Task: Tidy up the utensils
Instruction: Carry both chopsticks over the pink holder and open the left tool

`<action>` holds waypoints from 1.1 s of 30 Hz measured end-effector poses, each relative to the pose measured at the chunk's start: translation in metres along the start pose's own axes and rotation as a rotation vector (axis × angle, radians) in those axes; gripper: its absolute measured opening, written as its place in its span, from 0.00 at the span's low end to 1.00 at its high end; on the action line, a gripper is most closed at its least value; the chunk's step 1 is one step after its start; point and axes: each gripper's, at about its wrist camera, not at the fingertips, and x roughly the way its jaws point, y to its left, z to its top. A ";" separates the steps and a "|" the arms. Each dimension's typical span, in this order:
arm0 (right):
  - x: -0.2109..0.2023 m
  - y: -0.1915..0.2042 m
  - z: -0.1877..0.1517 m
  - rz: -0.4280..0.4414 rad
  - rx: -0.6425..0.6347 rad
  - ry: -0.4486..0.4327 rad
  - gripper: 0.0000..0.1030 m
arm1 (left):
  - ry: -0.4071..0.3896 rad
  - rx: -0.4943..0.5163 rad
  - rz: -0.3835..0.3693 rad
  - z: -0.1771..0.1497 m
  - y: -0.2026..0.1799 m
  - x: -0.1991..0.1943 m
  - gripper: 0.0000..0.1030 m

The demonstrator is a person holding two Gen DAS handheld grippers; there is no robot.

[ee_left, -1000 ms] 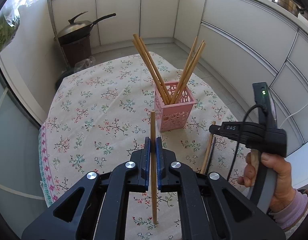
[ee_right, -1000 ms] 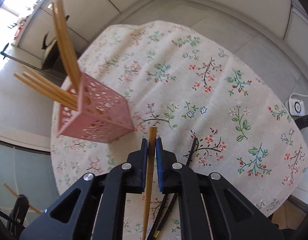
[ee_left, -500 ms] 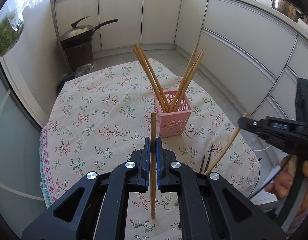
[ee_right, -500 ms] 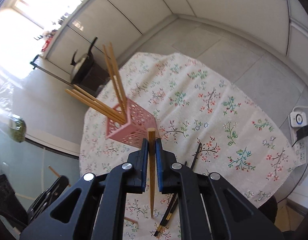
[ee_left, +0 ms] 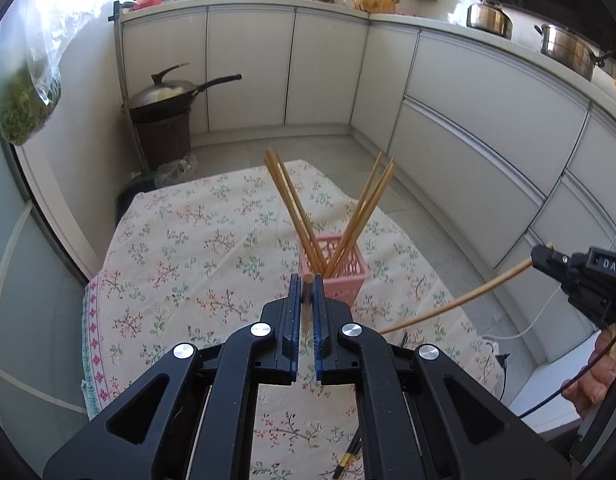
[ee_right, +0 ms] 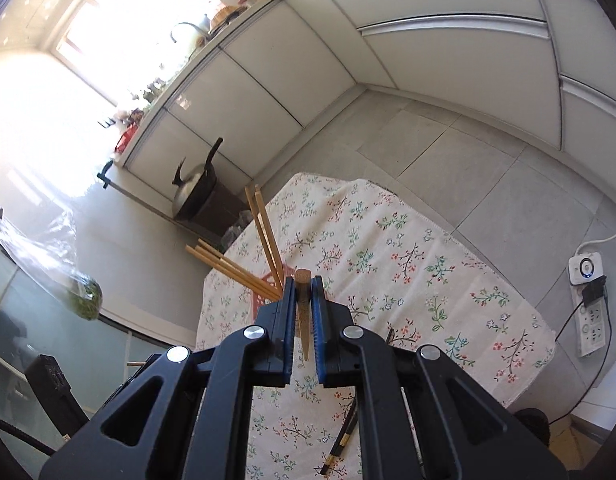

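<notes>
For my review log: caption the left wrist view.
Left gripper holds a chopstick above the pink basket.

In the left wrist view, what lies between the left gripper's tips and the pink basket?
Only bare floral tablecloth shows between the left gripper, shut on a wooden chopstick, and the pink basket.

Left gripper [ee_left: 305,280] jaws clamped on a chopstick [ee_left: 307,304], above the desk [ee_left: 180,248]; pink basket [ee_left: 348,270] just beyond.

Both tools [ee_left: 305,280] [ee_right: 304,282], chopsticks [ee_left: 308,286] [ee_right: 303,308] higher.
</notes>
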 end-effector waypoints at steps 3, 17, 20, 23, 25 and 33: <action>-0.011 -0.005 0.005 0.016 0.017 -0.016 0.08 | -0.033 -0.019 -0.003 0.013 0.000 -0.008 0.05; -0.040 -0.022 0.021 0.079 0.054 -0.053 0.08 | -0.196 -0.088 -0.037 0.082 -0.007 -0.043 0.05; -0.039 -0.025 0.023 0.078 0.058 -0.054 0.08 | -0.210 -0.105 -0.038 0.094 -0.010 -0.036 0.05; -0.036 -0.027 0.024 0.075 0.063 -0.044 0.08 | -0.206 -0.126 -0.037 0.102 -0.012 -0.022 0.05; -0.034 -0.028 0.025 0.071 0.063 -0.037 0.08 | -0.195 -0.137 -0.030 0.107 -0.013 -0.009 0.05; -0.027 -0.032 0.027 0.069 0.068 -0.014 0.08 | -0.116 -0.272 0.003 0.085 0.019 0.032 0.16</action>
